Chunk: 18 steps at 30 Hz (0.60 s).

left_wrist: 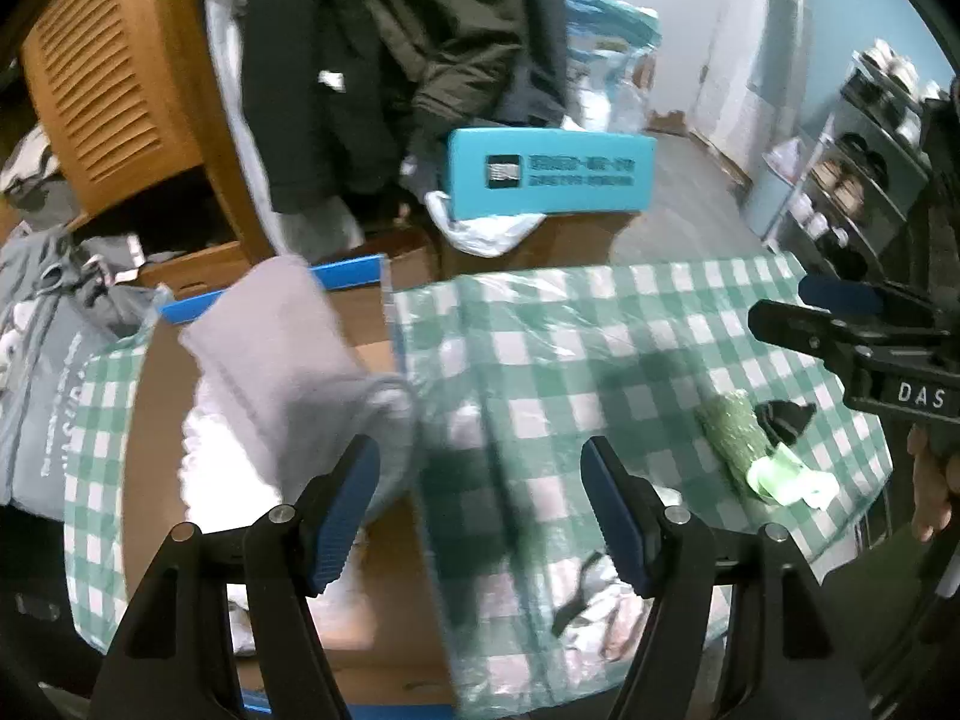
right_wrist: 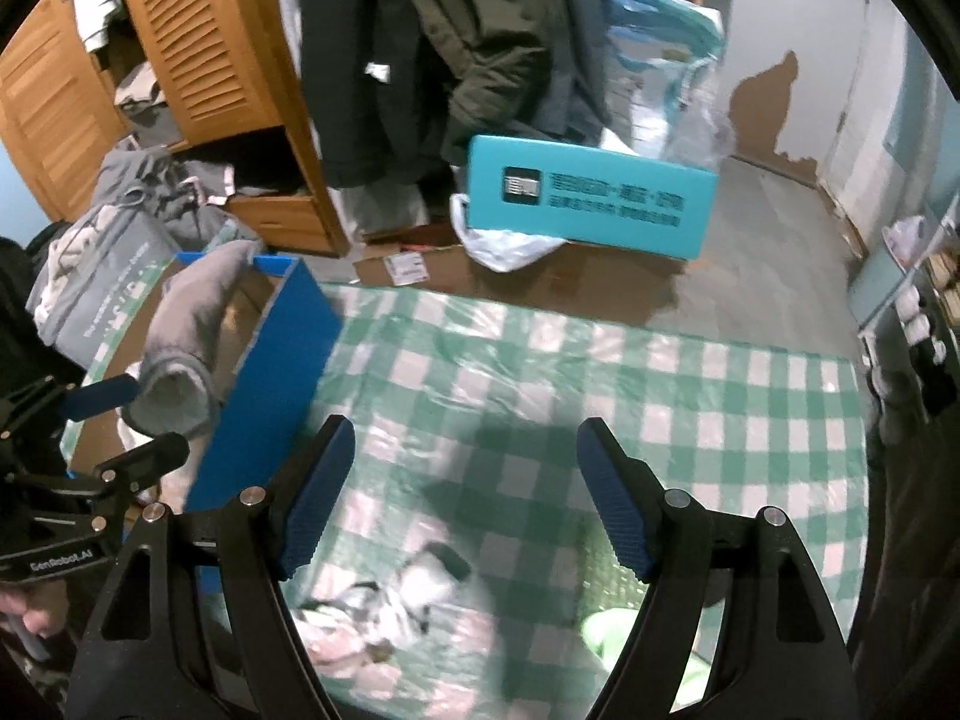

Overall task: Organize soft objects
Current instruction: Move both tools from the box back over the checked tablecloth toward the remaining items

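Looking along the left gripper [left_wrist: 480, 504], its jaws stand apart and empty; the grey cloth [left_wrist: 288, 354] drapes over the box [left_wrist: 360, 276] rim (half out), so it could slide off.

From the right gripper [right_wrist: 465, 492], also apart and empty, a crumpled cloth [right_wrist: 384, 606] lies beside the box, blurred, inviting a missed grasp.

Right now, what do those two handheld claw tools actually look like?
Both are matte black plastic frames with silver pivot pins and ribbed blue rubber pads. The left gripper carries white "GenRobot.AI" lettering on its side; the right gripper shows white "DAS" letters. No cables or sleeves are visible.
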{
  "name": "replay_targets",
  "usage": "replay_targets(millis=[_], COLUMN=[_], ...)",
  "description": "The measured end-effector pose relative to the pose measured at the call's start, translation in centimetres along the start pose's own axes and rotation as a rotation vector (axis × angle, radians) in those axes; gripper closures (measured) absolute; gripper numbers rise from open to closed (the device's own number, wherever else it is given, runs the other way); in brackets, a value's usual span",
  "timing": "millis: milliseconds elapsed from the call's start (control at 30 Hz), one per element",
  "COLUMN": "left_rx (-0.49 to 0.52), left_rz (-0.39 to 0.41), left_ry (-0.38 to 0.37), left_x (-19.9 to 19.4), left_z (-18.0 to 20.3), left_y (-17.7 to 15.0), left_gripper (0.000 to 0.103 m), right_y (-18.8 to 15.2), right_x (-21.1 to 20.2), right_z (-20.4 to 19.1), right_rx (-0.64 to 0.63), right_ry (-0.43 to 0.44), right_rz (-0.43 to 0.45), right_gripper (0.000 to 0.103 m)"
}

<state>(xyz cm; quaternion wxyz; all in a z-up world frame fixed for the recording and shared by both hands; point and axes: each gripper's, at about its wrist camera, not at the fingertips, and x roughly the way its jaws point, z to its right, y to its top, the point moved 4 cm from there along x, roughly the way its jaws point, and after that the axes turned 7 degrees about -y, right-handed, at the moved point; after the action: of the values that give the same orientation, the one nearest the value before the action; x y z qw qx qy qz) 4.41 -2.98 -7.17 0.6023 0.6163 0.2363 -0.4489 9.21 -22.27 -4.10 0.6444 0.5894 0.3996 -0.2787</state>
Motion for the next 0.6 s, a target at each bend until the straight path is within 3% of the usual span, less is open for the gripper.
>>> replay_targets(millis=[67, 600], left_rx=[0.013, 0.075], left_rz=[-0.012, -0.151], left_ry=[-0.014, -0.096], left_x=[0.5, 4.5], left_z=[0.9, 6.7], left_y=[-0.1, -3.3], left_gripper=[0.027, 0.023], right_y=[-0.6, -8.0], right_x=[0.0, 1.5], right_z=[1.2, 7.5], right_rx=[0.015, 0.032], right_ry=[-0.013, -0.082], right_rz=[-0.010, -0.137], right_gripper=[0.026, 0.026])
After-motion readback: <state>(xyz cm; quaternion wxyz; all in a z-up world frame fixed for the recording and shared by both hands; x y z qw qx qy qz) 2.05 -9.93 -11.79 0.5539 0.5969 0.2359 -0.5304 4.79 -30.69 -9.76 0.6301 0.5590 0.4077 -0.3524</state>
